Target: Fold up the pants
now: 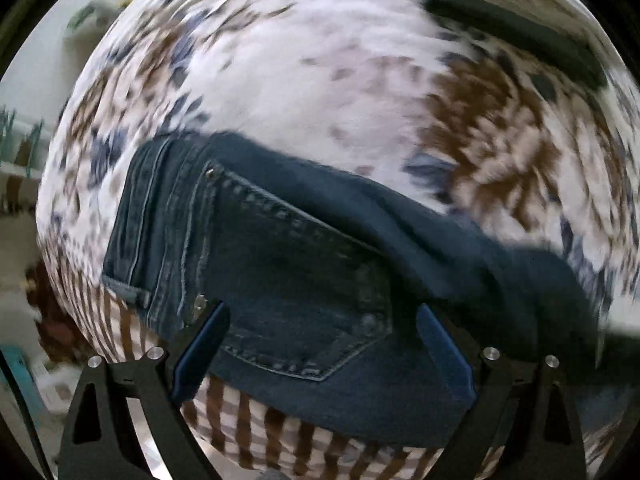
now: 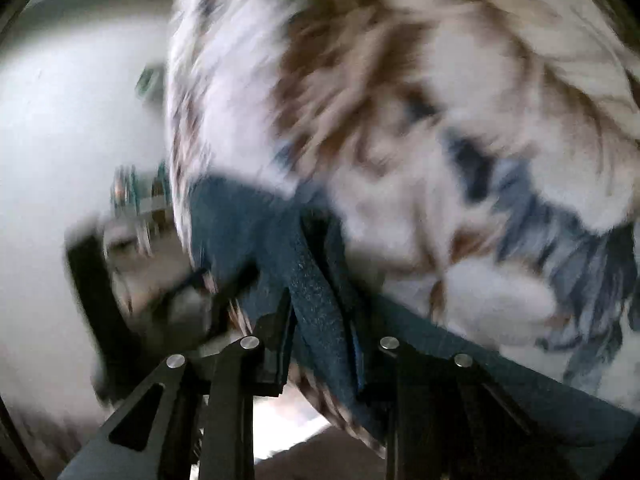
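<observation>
Pinching a ridge of dark denim, the right gripper [image 2: 316, 280] has its jaws nearly closed on the pants [image 2: 240, 216], the cloth trailing off toward 4 o'clock. The left gripper [image 1: 320, 320] hangs with jaws spread wide, nothing between them, above the back pocket [image 1: 296, 280]. Around the jeans, from 9 to 3 o'clock, spreads a white bedspread [image 1: 300, 60] with brown and blue blotches.

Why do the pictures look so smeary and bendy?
Left wrist view: jeans fairly sharp, patterned bedcover streaked, the fisheye lens bowing everything round. Right wrist view: nearly all smeared, only the right tongs and pinched denim look crisp.
</observation>
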Demonstrator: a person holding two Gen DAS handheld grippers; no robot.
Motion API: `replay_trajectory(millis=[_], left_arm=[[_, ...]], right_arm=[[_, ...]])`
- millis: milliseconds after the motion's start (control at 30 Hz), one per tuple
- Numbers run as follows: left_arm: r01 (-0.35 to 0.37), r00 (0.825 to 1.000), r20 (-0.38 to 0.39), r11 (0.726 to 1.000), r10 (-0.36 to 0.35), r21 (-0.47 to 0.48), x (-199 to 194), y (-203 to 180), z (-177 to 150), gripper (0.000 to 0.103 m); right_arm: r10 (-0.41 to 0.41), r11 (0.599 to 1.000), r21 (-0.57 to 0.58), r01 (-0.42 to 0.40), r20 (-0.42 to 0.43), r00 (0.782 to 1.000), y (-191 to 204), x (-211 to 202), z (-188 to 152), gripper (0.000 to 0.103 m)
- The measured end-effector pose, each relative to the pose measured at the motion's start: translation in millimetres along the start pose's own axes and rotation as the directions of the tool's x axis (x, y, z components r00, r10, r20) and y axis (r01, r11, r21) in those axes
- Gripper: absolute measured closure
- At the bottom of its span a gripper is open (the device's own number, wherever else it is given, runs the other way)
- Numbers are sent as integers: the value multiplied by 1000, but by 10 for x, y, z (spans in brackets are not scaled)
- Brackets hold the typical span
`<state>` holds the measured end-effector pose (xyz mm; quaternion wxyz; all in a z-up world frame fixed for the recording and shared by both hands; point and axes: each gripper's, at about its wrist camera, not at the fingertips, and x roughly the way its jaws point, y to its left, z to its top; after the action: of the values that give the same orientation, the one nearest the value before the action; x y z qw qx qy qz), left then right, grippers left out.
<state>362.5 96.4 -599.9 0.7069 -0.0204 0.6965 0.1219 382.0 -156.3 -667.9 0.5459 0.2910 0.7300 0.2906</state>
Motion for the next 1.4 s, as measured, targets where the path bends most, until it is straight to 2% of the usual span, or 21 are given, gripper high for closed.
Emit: replay_trajectory(millis=[100,200,267,333,400,467,500,533,700,833,900,933,967,1000,1033,1067,1167,1233,1267,1367,1400], left_arm=[[11,999,-40,998,-13,-56,133,129,13,5],[0,999,-41,998,-2,-59,197,138,-26,5],[-17,999,-33,999,16,-47,190,111,-58,5],[-15,999,-39,998,13,-54,170,84,-116,5],[-18,999,-40,998,15,-55,173,95,-155,5],[-27,999,-44,998,25,-48,195,93,-210,5],[-33,998,-50,998,31,-45,221,98,-231,5],[-35,998,-55,998,33,-43,250,111,-268,5],[-44,997,-56,999,44,6,408,47,-293,5],[-59,996,-69,998,60,23,496,-11,-317,5],[-59,996,-70,998,61,29,527,-29,-321,5],[-57,996,-73,998,59,31,533,-39,-329,5],[-53,996,-74,998,55,30,528,-53,-329,5],[-48,996,-79,998,50,27,561,-58,-283,5],[-41,996,-81,999,43,25,566,-57,-291,5],[-38,996,-81,999,40,26,550,-40,-285,5],[-27,996,-85,1000,28,9,531,45,-255,5],[-8,997,-77,1000,7,-16,470,149,-203,5],[-7,998,-68,1000,5,-28,436,186,-191,5],[-12,999,-32,999,10,-47,334,244,-129,5],[-17,1000,-22,999,16,-45,318,253,-108,5]], right_arm=[[-31,989,-146,11,-136,990,227,160,-295,77],[-13,991,-134,-16,-212,977,173,282,-263,73],[25,998,-44,-36,-246,969,49,353,-88,55],[191,976,138,-166,-199,961,-201,382,67,44],[348,899,318,-301,-103,932,-412,416,225,44],[395,838,414,-356,-10,919,-562,411,310,54],[373,837,429,-340,9,928,-579,398,343,76],[327,851,433,-297,7,945,-570,367,383,77],[144,969,195,-150,44,989,-76,-82,623,77],[57,967,254,-28,-105,993,-208,172,869,65],[101,924,380,-49,-118,988,-401,253,1037,69],[124,905,419,-75,-92,988,-428,245,1110,80],[157,888,438,-140,-2,988,-407,53,1198,85],[191,879,434,-195,54,980,-404,-55,1257,102],[234,865,425,-269,134,963,-371,-263,1330,102],[189,884,402,-240,161,969,-324,-477,1397,102],[72,947,311,-77,28,997,-140,-577,1605,92],[52,957,291,-21,-101,994,-84,-390,1618,41],[19,967,255,20,-149,989,-24,-251,1616,33],[-25,974,215,77,-238,971,-31,14,1530,38],[-42,974,204,96,-250,967,-14,106,1497,72]])
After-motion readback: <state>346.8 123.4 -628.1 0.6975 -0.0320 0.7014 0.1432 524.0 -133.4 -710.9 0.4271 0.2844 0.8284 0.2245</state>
